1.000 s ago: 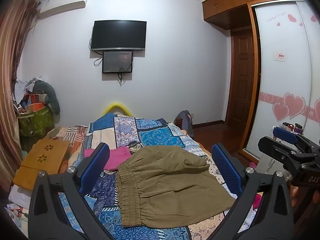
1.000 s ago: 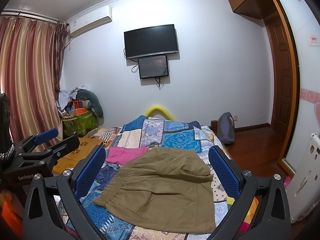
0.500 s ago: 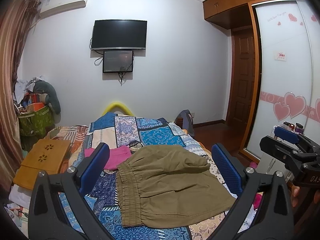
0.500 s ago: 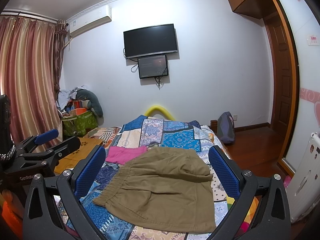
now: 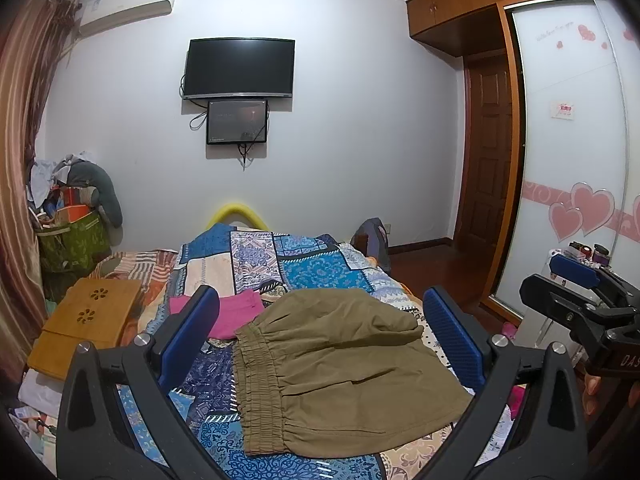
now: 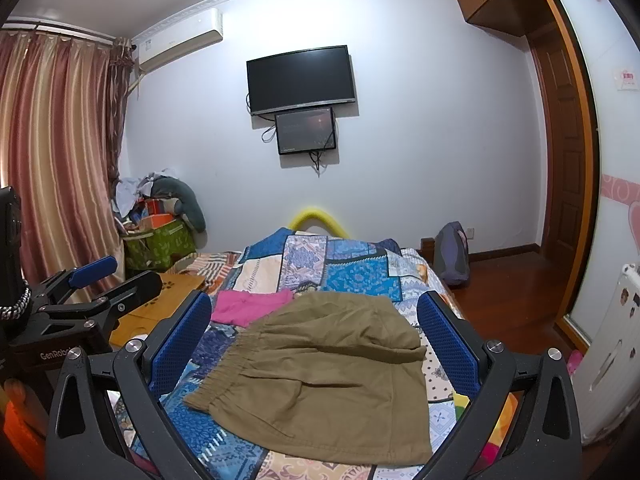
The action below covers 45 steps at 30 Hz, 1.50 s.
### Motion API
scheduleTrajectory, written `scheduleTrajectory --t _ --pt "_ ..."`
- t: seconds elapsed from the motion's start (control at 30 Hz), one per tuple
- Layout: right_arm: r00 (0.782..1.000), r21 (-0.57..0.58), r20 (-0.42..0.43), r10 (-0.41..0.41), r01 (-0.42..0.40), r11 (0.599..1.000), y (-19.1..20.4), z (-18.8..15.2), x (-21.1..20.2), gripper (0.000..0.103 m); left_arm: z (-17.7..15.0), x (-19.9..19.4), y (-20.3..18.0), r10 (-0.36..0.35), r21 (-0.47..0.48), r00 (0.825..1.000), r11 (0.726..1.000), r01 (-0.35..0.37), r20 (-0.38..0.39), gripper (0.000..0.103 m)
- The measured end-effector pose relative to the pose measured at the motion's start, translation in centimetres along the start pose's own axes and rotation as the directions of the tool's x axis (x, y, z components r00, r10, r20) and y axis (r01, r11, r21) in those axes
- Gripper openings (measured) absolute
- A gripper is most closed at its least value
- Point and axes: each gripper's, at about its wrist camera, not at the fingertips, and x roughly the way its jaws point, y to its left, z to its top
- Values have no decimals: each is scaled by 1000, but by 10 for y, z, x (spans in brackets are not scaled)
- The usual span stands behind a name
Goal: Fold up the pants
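Almost nothing has changed over the last second: both wrist views show the same scene, shifted only slightly, and the pants lie as they did, so the fold has probably not begun and this reads as the pause before the first reach

Taking the pants as the landmark, the patchwork bedspread runs beneath them and on toward the far wall. The pants lie near its close end, olive, bunched into a wide heap, with the elastic waistband on their left edge. A pink garment sits just beyond the waistband's far end, touching or nearly so. A wooden lap tray lies well to the left of them

The left gripper hovers above and short of the pants, aimed level along the bed, its blue pads spread wide with nothing between them. The right gripper hangs the same way, tongs wide apart and empty, a little to the right of the left one. Neither touches the cloth
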Motion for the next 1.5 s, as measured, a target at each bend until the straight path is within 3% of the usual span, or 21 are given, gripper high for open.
scheduleTrajectory --t 0.4,0.57,0.77,0.9,1.13,1.2,1.3,1.37,1.5 --pt "996 11 -77 -47 48 999 -24 -14 36 102 -8 57 14 27 6 994 1000 -26 -107 103" --pt "985 18 -145 -90 94 995 -48 -27 64 102 -20 101 29 56 0 980 998 -57 -193 103" --pt "951 32 -269 -151 166 986 -91 -53 104 102 -44 156 50 85 -13 950 996 -94 -302 103" --pt "921 21 -350 -172 191 981 -109 -66 126 102 -62 194 65 96 -16 921 994 -110 -378 103" --pt "873 5 -461 -159 182 983 -136 -92 170 102 -97 259 97 72 -37 827 993 -112 -557 103" --pt "857 1 -495 -147 169 986 -142 -98 185 92 -107 275 106 62 -48 797 992 -113 -600 103" --pt "833 4 -541 -117 141 990 -151 -108 209 80 -118 292 113 45 -49 767 994 -99 -640 101" --pt "820 -2 -561 -111 133 991 -155 -113 219 73 -124 300 115 27 -52 748 995 -82 -664 91" --pt "790 22 -609 -70 105 994 -165 -122 238 55 -137 312 120 -18 -80 712 995 -54 -702 84"
